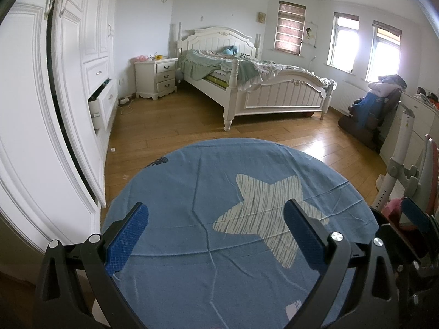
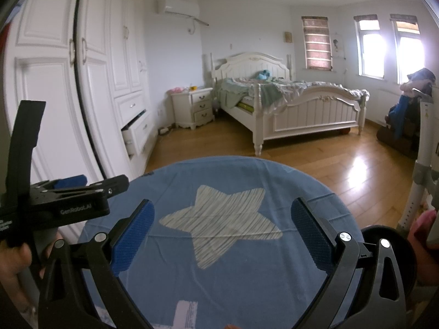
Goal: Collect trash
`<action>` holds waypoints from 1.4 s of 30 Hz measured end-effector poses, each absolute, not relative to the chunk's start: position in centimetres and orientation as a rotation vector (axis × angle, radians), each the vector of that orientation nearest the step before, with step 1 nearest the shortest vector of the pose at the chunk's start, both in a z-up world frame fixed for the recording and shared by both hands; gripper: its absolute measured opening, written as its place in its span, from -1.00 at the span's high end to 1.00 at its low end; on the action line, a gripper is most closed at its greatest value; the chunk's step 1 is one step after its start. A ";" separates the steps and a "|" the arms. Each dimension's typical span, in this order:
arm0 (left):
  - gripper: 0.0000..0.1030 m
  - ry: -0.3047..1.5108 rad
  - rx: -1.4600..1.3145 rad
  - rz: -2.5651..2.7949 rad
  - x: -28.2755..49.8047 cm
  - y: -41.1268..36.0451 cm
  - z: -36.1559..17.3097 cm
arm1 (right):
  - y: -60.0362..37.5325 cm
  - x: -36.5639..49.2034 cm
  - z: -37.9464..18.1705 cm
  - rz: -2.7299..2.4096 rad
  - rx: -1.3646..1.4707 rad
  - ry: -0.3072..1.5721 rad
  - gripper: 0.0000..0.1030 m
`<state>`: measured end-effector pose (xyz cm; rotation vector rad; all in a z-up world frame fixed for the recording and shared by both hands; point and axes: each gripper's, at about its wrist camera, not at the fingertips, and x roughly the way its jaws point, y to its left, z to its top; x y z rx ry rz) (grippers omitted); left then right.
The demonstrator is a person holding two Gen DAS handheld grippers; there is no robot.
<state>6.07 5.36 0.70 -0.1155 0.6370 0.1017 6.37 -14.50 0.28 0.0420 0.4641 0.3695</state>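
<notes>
My left gripper is open and empty above a round table with a blue cloth that bears a pale striped star. My right gripper is open and empty above the same cloth and star. The left gripper also shows in the right wrist view at the left, held in a hand. A small white scrap lies on the wood floor by the wardrobe. No trash shows on the table.
A white wardrobe with an open drawer stands at the left. A white bed and nightstand stand at the far wall. A chair with clothes and a white stand are at the right.
</notes>
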 end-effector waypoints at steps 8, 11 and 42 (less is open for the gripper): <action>-0.90 0.638 -0.115 0.103 6.1 5.2 0.6 | -14.4 6.3 0.2 0.370 0.043 0.467 -0.90; -0.90 0.640 -0.116 0.104 6.1 5.3 0.6 | -14.4 6.3 0.0 0.369 0.043 0.469 -0.90; -0.90 0.686 -0.102 0.095 7.6 5.3 -0.9 | -14.0 7.4 -0.8 0.369 0.048 0.501 -0.90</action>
